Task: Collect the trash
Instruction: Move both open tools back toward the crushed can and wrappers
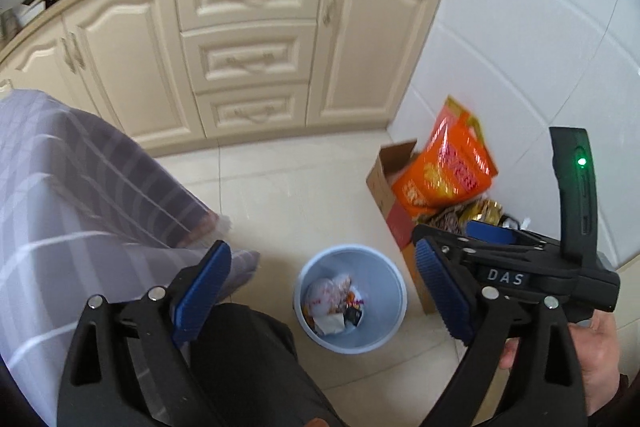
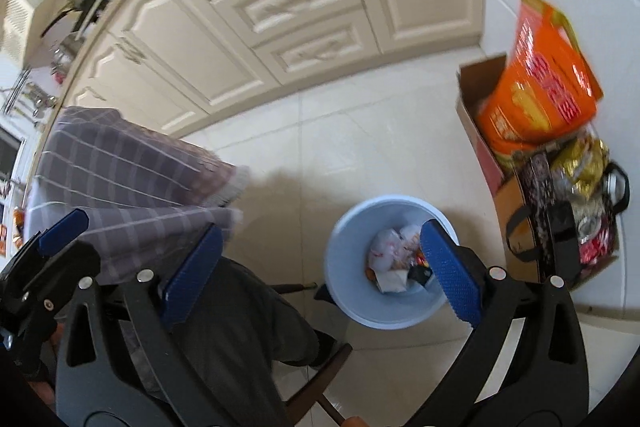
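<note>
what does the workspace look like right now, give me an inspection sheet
surface: pale tiled floor, bare around the bin
job's things: light blue trash bin upright on the floor, wrappers and crumpled trash inside
clutter: cardboard box by the wall holding an orange snack bag and gold packets
grippers: left gripper open, empty; right gripper open, empty
cables: nothing seen
surroundings: cream kitchen cabinets, checked tablecloth, white tiled wall

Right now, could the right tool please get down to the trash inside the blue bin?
Probably yes: the right tool is open, and the blue bin stands uncovered below it with nothing in between.
</note>
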`<action>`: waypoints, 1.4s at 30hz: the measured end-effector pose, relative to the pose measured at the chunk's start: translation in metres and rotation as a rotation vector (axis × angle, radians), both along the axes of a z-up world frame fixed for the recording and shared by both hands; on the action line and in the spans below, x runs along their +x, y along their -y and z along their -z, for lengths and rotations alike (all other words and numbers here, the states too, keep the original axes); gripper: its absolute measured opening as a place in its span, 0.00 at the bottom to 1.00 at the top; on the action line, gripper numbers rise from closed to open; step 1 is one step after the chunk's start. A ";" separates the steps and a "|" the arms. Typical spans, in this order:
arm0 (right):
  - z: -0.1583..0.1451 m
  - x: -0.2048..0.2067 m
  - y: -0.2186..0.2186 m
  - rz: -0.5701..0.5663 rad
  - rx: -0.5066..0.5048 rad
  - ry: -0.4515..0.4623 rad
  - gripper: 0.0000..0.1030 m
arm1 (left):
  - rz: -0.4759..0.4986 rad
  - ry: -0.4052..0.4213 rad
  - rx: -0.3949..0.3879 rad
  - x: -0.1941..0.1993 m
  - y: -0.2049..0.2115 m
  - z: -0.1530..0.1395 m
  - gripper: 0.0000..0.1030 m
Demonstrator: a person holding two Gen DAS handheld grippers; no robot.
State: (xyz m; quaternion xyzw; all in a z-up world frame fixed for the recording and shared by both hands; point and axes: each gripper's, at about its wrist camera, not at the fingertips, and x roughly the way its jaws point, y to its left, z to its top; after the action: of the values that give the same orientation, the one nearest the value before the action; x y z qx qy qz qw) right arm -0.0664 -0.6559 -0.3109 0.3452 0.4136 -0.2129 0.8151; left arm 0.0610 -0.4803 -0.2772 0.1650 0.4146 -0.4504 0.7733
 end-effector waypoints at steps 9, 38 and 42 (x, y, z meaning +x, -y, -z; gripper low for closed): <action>-0.079 0.036 -0.044 -0.095 -0.120 0.090 0.94 | -0.071 0.103 -0.138 0.009 -0.063 -0.071 0.92; -0.187 0.221 -0.285 -0.565 -0.243 0.251 0.94 | -0.620 0.357 -0.180 0.133 -0.366 -0.138 0.94; -0.176 0.250 -0.304 -0.594 -0.226 0.226 0.94 | -0.653 0.333 -0.131 0.167 -0.393 -0.124 0.95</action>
State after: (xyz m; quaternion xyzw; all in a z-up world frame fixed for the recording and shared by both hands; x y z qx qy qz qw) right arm 0.1837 -0.3515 -0.1345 0.1382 0.3767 0.0291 0.9155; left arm 0.2276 -0.0869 -0.1537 0.0453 0.2845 -0.1724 0.9420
